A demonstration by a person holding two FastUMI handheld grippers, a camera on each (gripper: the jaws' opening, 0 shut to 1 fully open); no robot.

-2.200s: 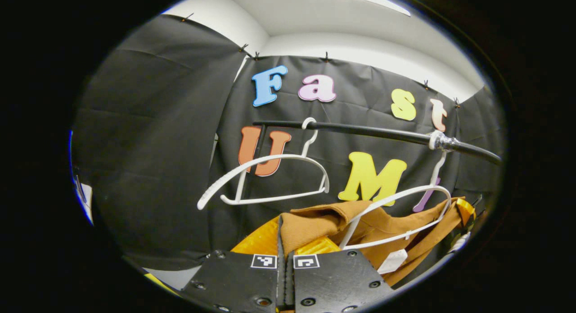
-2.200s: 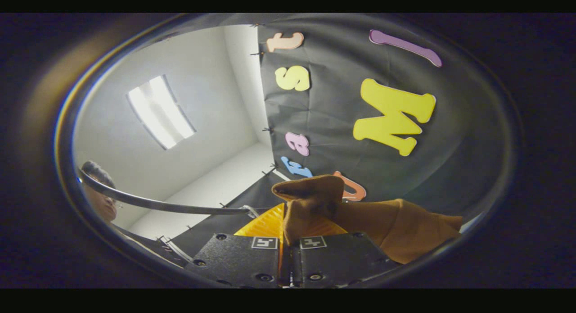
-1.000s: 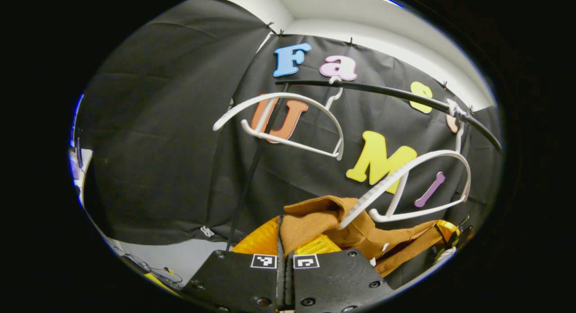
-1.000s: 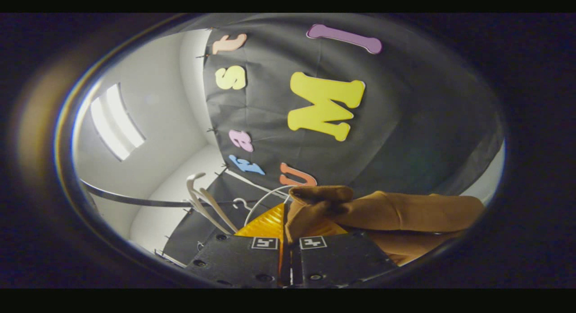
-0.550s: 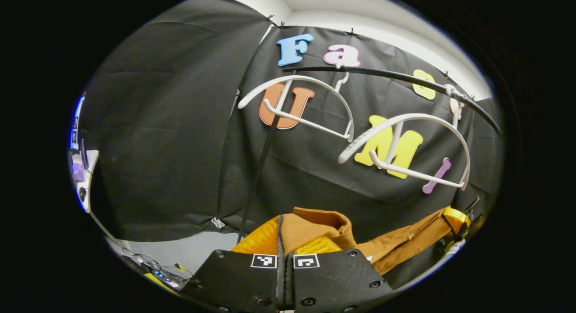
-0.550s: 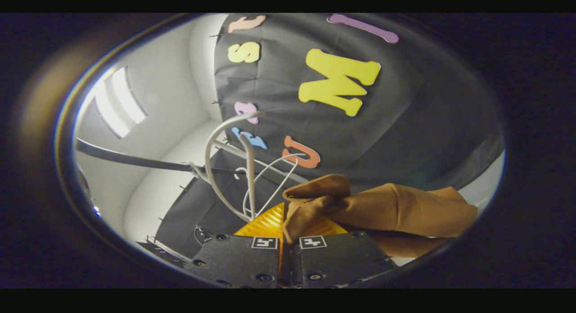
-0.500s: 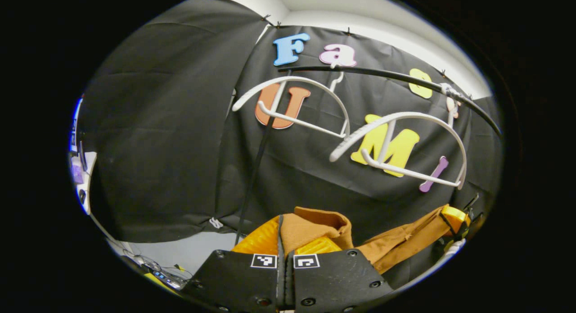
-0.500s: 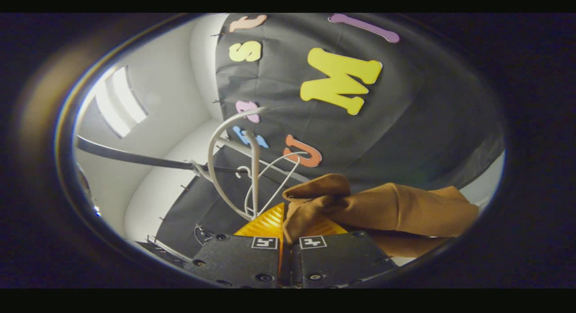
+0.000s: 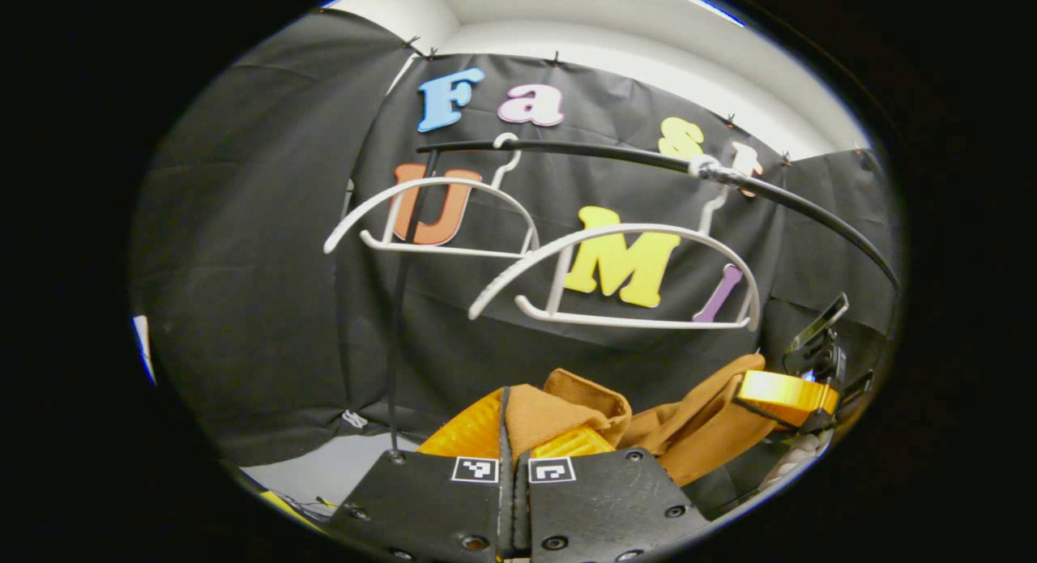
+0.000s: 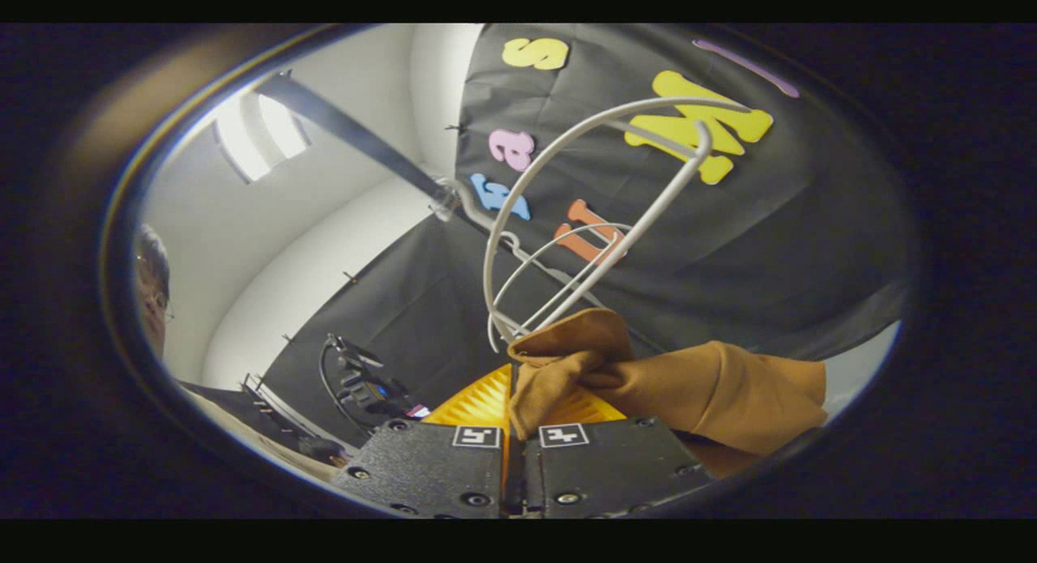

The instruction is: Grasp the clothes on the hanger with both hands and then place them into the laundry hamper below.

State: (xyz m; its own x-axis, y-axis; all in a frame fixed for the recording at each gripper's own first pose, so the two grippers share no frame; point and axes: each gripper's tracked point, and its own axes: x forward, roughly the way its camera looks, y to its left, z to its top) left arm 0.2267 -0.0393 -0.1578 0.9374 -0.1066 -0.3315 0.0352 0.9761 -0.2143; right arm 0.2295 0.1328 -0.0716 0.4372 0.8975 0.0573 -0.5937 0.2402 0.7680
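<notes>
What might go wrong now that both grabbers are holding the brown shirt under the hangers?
1. Each gripper pinches only a small fold of the shirt: the left gripper and the right gripper. The cloth might slip out before it reaches the hamper.
2. In the right gripper view, the near hanger sits right by the shirt's edge, so it could snag.
3. The hamper isn't in sight here, so the drop could miss.

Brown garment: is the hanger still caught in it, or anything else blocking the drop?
The brown garment hangs below the nearer white hanger, apart from it, with both grippers shut on it. Nothing visible blocks it; the hamper is out of view.
</notes>
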